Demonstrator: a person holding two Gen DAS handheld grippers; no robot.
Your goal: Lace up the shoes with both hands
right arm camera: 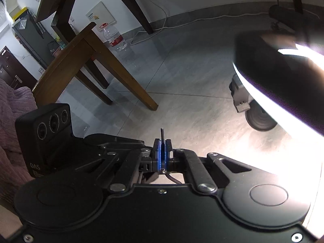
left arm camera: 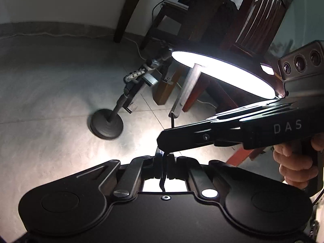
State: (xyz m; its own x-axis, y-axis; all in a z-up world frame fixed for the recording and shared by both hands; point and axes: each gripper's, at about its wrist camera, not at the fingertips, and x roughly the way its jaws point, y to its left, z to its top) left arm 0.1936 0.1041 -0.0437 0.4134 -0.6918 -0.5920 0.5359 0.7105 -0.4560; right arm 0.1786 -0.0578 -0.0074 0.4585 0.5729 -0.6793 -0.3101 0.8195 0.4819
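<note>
No shoe shows in either view. My left gripper (left arm camera: 163,158) is shut on a dark shoelace (left arm camera: 163,179) that runs down between its fingers. The right gripper (left arm camera: 164,141) reaches in from the right and its tip sits just above my left fingertips; a lace tip (left arm camera: 172,119) sticks up past it. In the right wrist view my right gripper (right arm camera: 162,141) is shut on the dark lace, whose stiff tip (right arm camera: 162,133) pokes out above the blue pads (right arm camera: 160,156). The left gripper's body (right arm camera: 52,125) lies close at the left.
A bright round lamp head (left arm camera: 220,70) hangs close at the right, on a stand with a round base (left arm camera: 107,127) on the tiled floor. Dark wooden chairs (left arm camera: 253,20) stand behind. A wooden stool (right arm camera: 89,64), a water bottle (right arm camera: 115,38) and a purple cloth (right arm camera: 12,121) are at the left.
</note>
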